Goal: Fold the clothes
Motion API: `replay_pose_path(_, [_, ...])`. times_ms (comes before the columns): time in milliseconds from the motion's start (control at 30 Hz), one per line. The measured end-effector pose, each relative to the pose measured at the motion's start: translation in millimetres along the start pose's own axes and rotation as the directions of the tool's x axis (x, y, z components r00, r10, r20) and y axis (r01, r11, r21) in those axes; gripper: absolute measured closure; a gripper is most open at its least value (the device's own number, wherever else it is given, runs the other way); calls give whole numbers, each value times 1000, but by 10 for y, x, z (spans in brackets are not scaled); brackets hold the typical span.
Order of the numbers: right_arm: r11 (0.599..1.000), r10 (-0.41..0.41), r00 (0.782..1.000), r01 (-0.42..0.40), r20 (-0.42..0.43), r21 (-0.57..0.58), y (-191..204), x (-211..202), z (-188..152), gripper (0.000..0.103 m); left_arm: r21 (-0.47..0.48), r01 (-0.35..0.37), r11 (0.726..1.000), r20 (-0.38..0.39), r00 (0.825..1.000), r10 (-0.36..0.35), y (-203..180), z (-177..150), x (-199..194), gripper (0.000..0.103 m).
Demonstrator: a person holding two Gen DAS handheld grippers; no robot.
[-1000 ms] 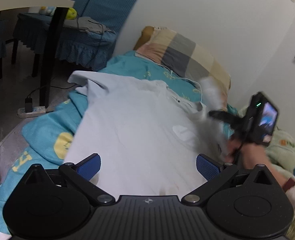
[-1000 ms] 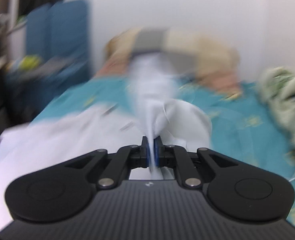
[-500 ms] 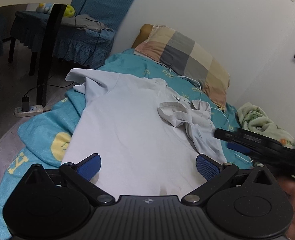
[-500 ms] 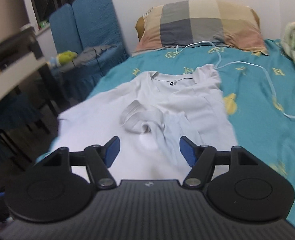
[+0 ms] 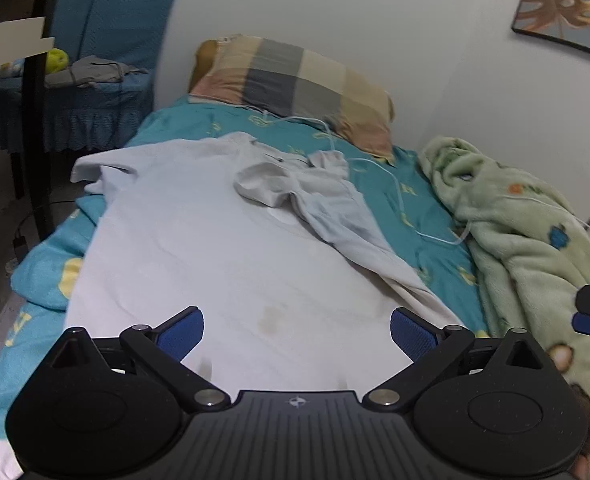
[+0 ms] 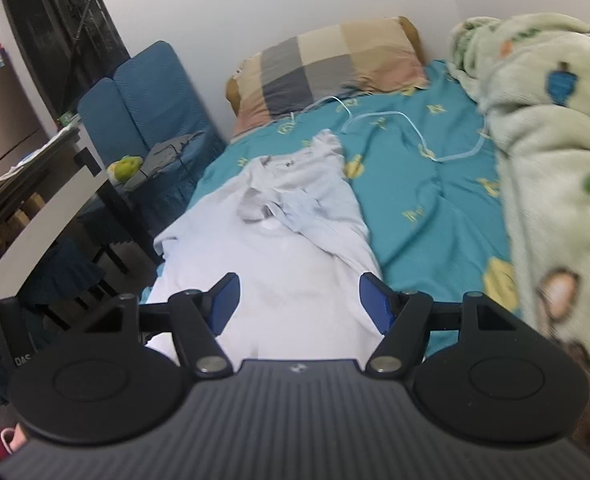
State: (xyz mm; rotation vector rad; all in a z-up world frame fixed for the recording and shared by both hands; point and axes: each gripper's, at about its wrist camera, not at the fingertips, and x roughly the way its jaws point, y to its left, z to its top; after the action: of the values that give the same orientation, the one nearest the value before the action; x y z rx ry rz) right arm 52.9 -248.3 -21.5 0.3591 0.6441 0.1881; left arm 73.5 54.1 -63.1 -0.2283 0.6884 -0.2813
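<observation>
Setting: a bed (image 5: 183, 120) with a teal patterned cover, seen from its foot end through two gripper cameras.
Shirt: a pale, nearly white shirt (image 5: 215, 248) lies spread flat along the left side of the bed, collar toward the head end, hem at the foot edge.
Right sleeve: the sleeve (image 5: 327, 200) on the shirt's right side is folded in across the chest, bunched and creased near the collar.
Left sleeve: the other sleeve (image 5: 91, 164) lies out toward the bed's left edge.
Left gripper: the left gripper (image 5: 297, 330) hovers over the hem, jaws wide apart, holding nothing.
Right gripper: the right gripper (image 6: 299, 304) hovers above the shirt's lower right edge, jaws wide apart and empty.
Pillow: a checked pillow (image 5: 295, 84) rests at the head of the bed against the wall.
Blanket: a pale green fleece blanket (image 6: 551, 160) is heaped along the bed's right edge.
Cable: a thin white cable (image 6: 411, 128) trails over the cover between pillow and blanket.
Chair: a blue covered chair (image 5: 107, 40) stands beside the bed's left head corner.
</observation>
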Motion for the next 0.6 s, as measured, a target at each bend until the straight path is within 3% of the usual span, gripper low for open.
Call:
replay_pose_path(200, [998, -28, 997, 23, 75, 63, -12, -400, 39, 35, 47, -7, 999, 17, 1000, 7, -232, -2, -23, 6])
replay_pose_path(400, [997, -73, 991, 73, 112, 5, -93, -364, -123, 35, 96, -62, 993, 18, 998, 61, -436, 387, 672, 12])
replay_pose_path(533, [992, -120, 988, 124, 92, -39, -215, -150, -213, 35, 125, -105, 987, 14, 995, 104, -555, 652, 1200, 16])
replay_pose_path(600, [985, -161, 985, 164, 62, -50, -285, -5, -245, 35, 114, -116, 987, 14, 993, 115, -570, 777, 1545, 22])
